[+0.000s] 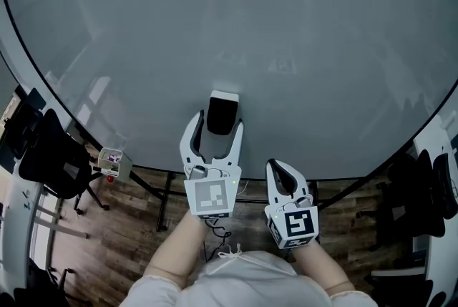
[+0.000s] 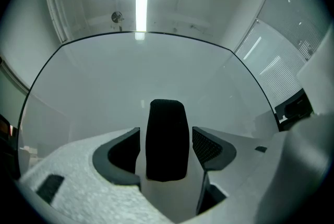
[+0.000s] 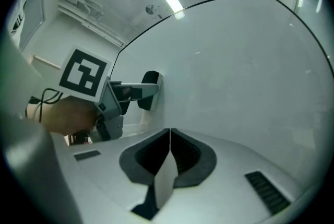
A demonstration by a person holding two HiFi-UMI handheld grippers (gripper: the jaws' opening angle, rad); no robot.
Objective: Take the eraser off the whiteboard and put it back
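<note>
The black-and-white eraser [image 1: 222, 112] sits flat against the whiteboard [image 1: 229, 19], near its lower edge. My left gripper [image 1: 217, 122] is open. Its two jaws flank the eraser, one on each side. In the left gripper view the dark eraser [image 2: 167, 139] stands between the pads [image 2: 207, 147] with a thin gap on either side. My right gripper [image 1: 278, 169] hangs lower and to the right, off the board, shut and empty. The right gripper view shows its pads [image 3: 180, 154] pressed together and the left gripper [image 3: 142, 90] at the eraser [image 3: 152, 97].
Dark office chairs stand at the left [image 1: 49, 155] and at the right [image 1: 429, 191] of the board. A small boxy object [image 1: 114, 161] sits by the board's lower left edge. Black stand legs [image 1: 163, 204] cross the wooden floor [image 1: 122, 227] below.
</note>
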